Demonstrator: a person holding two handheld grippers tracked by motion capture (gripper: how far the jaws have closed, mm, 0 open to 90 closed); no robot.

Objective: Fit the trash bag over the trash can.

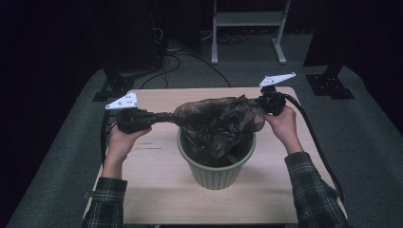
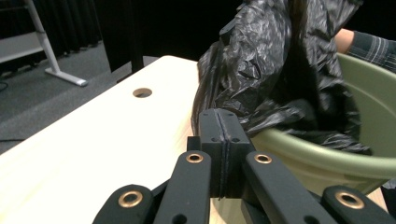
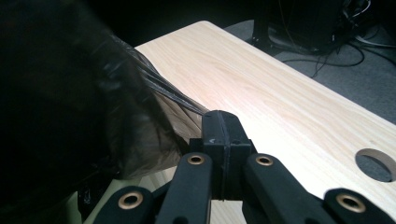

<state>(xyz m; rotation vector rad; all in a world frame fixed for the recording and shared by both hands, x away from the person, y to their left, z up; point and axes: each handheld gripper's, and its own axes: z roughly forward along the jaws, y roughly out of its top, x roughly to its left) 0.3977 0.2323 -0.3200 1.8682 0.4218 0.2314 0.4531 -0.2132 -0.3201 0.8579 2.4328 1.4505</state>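
Bin liner (image 1: pixel 218 124) of thin black plastic sat partly inside the pale green bin (image 1: pixel 216 173), its lower folds down in the bowl and its mouth stretched wide above the rim. That bin stood on the table (image 1: pixel 157 190) about midway between the left and right edges, nearer the front edge than the back.

On the left, your left gripper (image 1: pixel 172 117) lay almost level over the table, pointing toward the bin. Its jaws were pressed fully together; in the left gripper view (image 2: pixel 224 122) the tips met right at the liner's edge just above the bin's rim (image 2: pixel 322 156), though whether plastic was pinched between them could not be told for sure.

On the right, near the table's back right corner, your right gripper (image 1: pixel 259 101) had its jaws clamped on the liner's other edge. The right gripper view (image 3: pixel 223 125) showed the plastic (image 3: pixel 154 116) drawn taut in creases running straight into the closed tips.
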